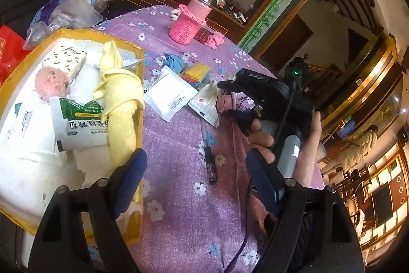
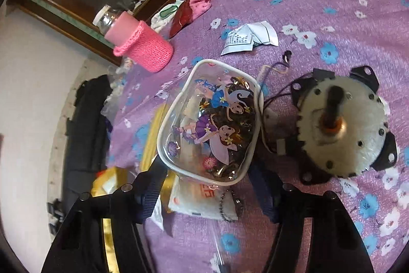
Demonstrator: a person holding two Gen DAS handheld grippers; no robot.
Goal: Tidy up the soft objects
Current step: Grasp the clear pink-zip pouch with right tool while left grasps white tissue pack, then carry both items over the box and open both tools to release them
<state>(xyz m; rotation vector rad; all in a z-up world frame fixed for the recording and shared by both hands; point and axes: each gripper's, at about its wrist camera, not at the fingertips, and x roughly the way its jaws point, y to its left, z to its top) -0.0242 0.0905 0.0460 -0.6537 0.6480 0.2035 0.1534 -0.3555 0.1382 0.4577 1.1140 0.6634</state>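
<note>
Right tool (image 2: 207, 186) clamped on clear cartoon pouch (image 2: 209, 122) – held above the purple floral surface (image 2: 319, 4), beside a motor (image 2: 345, 124). Left tool (image 1: 196, 181) released, nothing gripped – yellow towel (image 1: 120, 94) seen lying in cardboard box (image 1: 76, 33).

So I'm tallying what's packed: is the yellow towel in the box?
In. The yellow towel lies rolled inside the box, along its right wall.
</note>
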